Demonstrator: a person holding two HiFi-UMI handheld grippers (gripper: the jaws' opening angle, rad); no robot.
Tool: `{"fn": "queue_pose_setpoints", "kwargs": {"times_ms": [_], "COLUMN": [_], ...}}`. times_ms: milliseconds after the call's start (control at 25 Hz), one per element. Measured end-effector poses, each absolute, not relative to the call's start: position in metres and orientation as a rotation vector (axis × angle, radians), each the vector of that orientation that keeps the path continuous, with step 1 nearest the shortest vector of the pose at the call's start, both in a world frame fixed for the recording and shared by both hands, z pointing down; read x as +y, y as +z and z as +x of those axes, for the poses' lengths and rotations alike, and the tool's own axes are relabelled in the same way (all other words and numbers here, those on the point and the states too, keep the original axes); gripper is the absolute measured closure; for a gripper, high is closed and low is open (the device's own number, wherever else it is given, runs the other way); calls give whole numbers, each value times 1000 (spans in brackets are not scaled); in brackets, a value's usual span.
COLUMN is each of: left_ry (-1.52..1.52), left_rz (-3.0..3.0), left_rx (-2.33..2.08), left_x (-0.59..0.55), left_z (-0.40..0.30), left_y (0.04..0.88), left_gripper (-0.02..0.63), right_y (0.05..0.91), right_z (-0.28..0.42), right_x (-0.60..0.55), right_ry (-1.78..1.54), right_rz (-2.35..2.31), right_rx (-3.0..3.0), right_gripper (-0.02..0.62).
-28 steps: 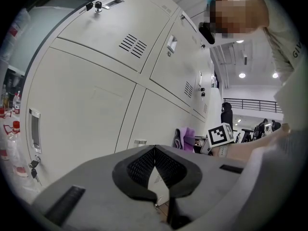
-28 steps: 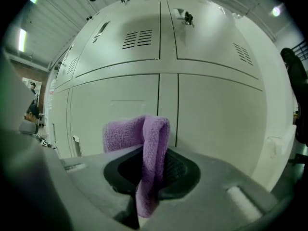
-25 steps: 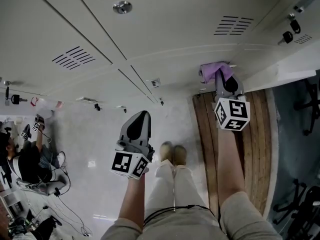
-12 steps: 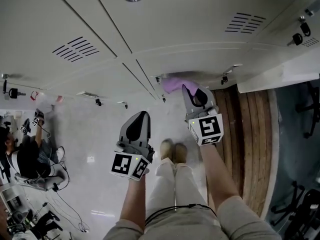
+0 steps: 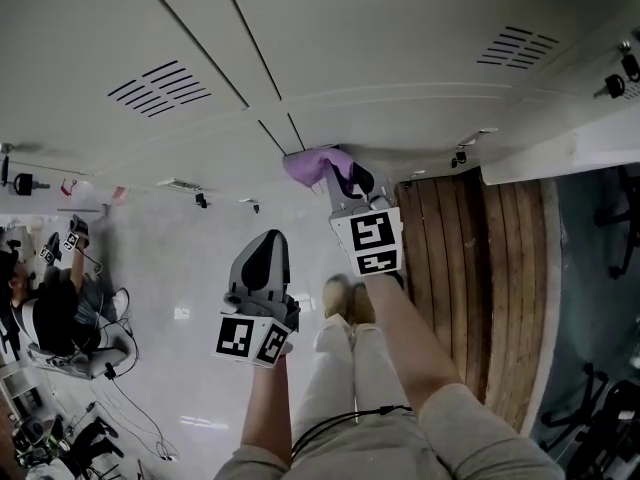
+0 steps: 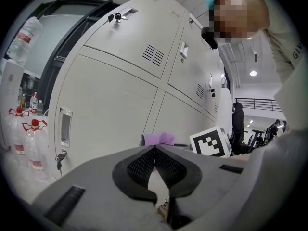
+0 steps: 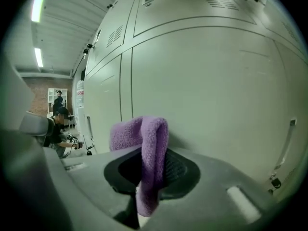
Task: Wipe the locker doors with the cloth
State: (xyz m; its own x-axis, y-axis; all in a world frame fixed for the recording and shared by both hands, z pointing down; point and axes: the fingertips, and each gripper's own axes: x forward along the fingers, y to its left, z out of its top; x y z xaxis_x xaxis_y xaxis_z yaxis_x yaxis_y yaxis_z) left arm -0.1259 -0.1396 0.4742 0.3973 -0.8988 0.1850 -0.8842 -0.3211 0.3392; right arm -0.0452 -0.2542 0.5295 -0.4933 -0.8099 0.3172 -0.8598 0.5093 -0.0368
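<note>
A purple cloth (image 5: 312,165) (image 7: 144,143) (image 6: 160,138) is pinched in my right gripper (image 5: 345,178) (image 7: 153,165), which is shut on it. The cloth presses against the bottom of the pale grey locker doors (image 5: 380,58) (image 7: 207,81) (image 6: 106,109), close to the seam between two lower doors. My left gripper (image 5: 262,261) (image 6: 155,150) hangs lower and to the left, away from the lockers, jaws shut with nothing between them.
A wooden platform (image 5: 450,258) lies on the floor at the right of the lockers. Keys hang in several door locks (image 5: 202,201). A person (image 5: 55,318) crouches at far left among cables. Water bottles (image 6: 31,138) stand beside the lockers.
My right gripper has swept the cloth leftward along the base of the lockers, from over the wooden platform to the door seam. The left gripper stayed almost still.
</note>
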Motion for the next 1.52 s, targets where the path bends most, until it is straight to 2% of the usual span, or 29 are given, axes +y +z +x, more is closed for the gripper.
{"fn": "queue_pose_setpoints", "kwargs": {"times_ms": [480,1200,1520], "left_ry": [-52,-22,-11], "left_rz": [2284,2308,2307], "left_rx": [-1495,-1433,-1426], "left_x": [-144,-148,-148], "left_z": [-117,-98,-96], "left_y": [483,492,496], "left_gripper": [607,607,607], "right_y": [541,576,585], "right_z": [-2,132,171], "right_x": [-262,-277,-280], "right_ry": [247,218,275], "right_rz": [1450,1637,1737], "right_rx": [-2445,-2196,-2132], "right_gripper": [538,537,537]}}
